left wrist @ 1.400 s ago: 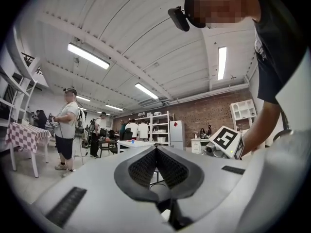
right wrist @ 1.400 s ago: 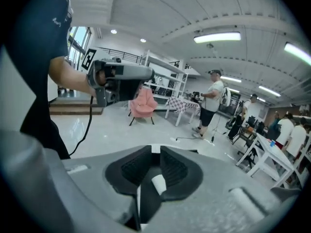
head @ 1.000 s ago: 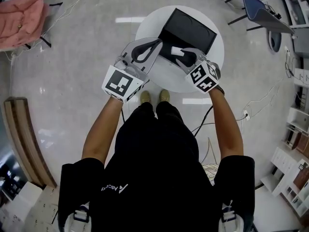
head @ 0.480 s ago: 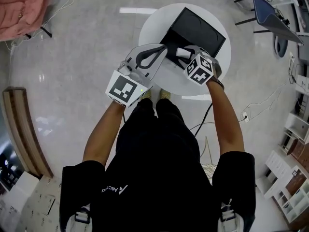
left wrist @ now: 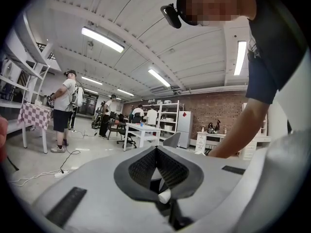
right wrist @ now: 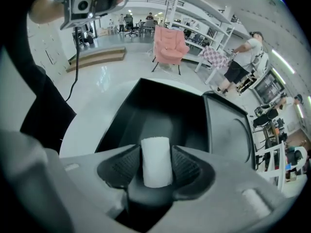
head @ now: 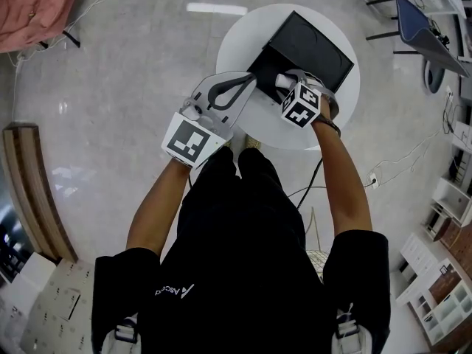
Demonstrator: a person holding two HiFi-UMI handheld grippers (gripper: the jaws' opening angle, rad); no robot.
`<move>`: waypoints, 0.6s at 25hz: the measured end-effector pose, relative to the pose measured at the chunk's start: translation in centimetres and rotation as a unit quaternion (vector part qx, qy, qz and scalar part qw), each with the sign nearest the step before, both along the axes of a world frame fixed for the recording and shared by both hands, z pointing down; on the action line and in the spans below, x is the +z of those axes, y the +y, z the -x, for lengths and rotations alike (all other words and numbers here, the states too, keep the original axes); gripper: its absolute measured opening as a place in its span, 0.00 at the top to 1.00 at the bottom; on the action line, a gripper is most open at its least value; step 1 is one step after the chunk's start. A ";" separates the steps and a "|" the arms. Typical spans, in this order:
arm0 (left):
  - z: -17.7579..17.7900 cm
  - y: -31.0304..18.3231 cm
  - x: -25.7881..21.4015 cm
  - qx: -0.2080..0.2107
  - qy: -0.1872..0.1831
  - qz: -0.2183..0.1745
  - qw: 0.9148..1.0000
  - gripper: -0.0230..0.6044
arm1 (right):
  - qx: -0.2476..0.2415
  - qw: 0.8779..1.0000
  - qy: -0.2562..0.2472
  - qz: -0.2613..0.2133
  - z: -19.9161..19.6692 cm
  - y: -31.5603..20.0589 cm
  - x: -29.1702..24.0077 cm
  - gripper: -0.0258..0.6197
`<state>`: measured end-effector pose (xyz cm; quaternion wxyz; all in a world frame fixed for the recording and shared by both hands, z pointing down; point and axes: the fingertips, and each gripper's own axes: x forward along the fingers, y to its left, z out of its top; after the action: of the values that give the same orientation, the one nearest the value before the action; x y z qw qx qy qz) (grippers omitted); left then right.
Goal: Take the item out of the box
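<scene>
The wearer stands at a round white bench with a gripper in each hand. The left gripper hovers near the closest corner of the black box, its fingers closed tip to tip on nothing. The right gripper points steeply down into the near end of that box. Its fingers have just been opening and now stand wide. A white cylinder stands upright between them, with the pads close on either side but not squeezing it. Whether it rests on the box floor I cannot tell. Beyond the bench stands a pink armchair. Farther off, 1 bystander stands by a checked cloth.
</scene>
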<state>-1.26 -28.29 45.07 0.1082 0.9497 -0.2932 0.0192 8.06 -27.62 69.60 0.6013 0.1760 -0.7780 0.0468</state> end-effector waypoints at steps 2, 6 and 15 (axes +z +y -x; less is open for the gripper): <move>0.1 0.1 0.2 0.000 -0.002 0.004 1.000 0.97 | -0.006 1.000 0.009 -0.008 0.1 -0.2 0.1 0.66; 0.0 0.2 0.5 0.003 -0.003 0.004 1.000 0.97 | -0.010 1.000 0.021 -0.017 0.3 -0.2 0.5 0.68; -0.8 1.0 0.5 0.015 -0.006 0.002 1.000 0.97 | 0.033 0.998 -0.013 -0.049 -0.1 -0.4 -1.1 0.69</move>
<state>-0.48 -27.32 45.53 0.1077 0.9536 -0.2800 0.0274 8.21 -28.05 68.53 0.5800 0.2303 -0.7808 0.0314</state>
